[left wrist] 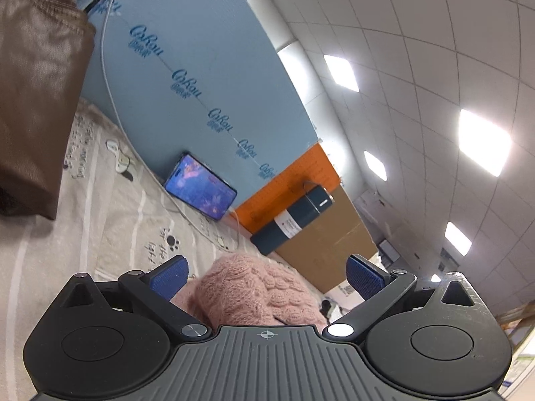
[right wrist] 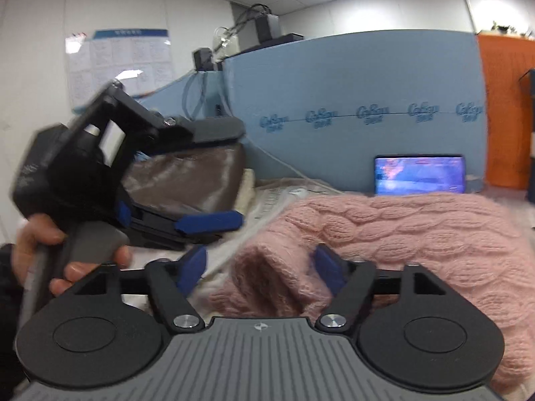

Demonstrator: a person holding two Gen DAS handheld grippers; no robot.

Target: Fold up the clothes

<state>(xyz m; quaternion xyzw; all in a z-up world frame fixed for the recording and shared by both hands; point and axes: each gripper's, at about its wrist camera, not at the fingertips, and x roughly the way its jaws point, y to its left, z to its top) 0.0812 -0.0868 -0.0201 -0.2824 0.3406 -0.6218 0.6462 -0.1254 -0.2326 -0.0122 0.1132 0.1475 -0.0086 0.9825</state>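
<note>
Both released: left gripper (left wrist: pixel 265 272) spread wide above pink sweater (left wrist: pixel 257 290), right gripper (right wrist: pixel 260 265) straddling its near folded edge, brown garment (right wrist: pixel 187 177) far left.

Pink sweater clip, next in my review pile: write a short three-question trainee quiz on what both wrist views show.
1. True or false: the right gripper is shut on the pink sweater.
2. Which object leans against the blue foam board? A) phone B) mug C) book
3. Fill in: the garment beside the left gripper in the right wrist view is coloured ____.

Key:
1. False; its jaws stand open, with a sweater fold between them.
2. A, the phone, its screen lit.
3. Brown; the brown garment lies behind the left gripper's fingers.
</note>
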